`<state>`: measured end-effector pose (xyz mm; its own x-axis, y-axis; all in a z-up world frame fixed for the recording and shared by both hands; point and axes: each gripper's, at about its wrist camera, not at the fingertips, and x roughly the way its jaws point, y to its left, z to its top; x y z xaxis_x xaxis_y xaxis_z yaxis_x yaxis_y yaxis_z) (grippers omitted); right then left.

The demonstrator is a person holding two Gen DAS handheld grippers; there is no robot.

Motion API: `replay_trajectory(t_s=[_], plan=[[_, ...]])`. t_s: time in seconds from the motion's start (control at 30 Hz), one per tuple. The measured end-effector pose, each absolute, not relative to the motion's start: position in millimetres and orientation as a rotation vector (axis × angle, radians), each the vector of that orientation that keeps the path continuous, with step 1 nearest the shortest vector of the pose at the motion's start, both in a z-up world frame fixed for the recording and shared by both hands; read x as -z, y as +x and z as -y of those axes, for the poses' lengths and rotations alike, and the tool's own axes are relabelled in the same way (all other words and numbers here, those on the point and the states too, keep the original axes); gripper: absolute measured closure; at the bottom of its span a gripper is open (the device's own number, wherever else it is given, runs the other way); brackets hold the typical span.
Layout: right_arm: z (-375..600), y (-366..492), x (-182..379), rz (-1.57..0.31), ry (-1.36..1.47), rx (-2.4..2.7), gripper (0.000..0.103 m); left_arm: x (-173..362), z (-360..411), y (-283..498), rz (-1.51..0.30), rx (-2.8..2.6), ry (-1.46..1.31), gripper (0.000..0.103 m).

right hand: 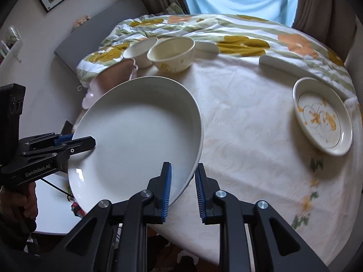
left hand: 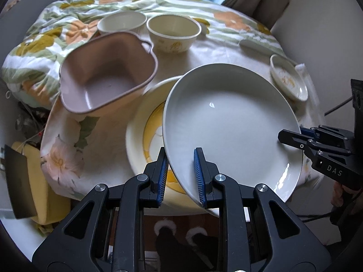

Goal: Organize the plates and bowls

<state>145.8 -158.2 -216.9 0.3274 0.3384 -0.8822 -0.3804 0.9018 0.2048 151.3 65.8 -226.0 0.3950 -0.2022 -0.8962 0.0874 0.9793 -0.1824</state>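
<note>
**White plate held at both edges above the round table**

A large, glossy white plate (left hand: 231, 122) with a shallow well and a smooth raised rim hangs tilted above the table (right hand: 249, 140), gripped on two sides. The left gripper (left hand: 181, 176) has its ribbed blue pads closed narrowly on the plate's near-left rim, one pad above and one below. The right gripper (right hand: 182, 190) pinches the opposite rim the same way, its black fingers drawn close together over the thin edge.

Beneath the lifted plate lies a cream plate with a yellow band (left hand: 145, 136), flat on the pale, damask-patterned tablecloth. To its left sits a matte pink dish (left hand: 106, 74) with rounded corners, a darker rim and a small loop handle. Behind it stand two round cream bowls: a plain one (left hand: 122, 22) and one with a yellow print on its side (left hand: 173, 35), just beside each other. At the right side of the table rests a small cream saucer (right hand: 322, 115) with orange-yellow markings. A crumpled floral quilt (left hand: 45, 38) in green, ochre and orange bunches along the far edge.
</note>
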Motion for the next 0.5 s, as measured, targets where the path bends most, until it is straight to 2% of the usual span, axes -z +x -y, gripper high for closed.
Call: replay_trajectory(t_s=[0.5], plan=[[136,147,242,-1.164,-0.039,-0.313,0.084,266,-70,177,-1.176,0.246,-0.028,0.083]])
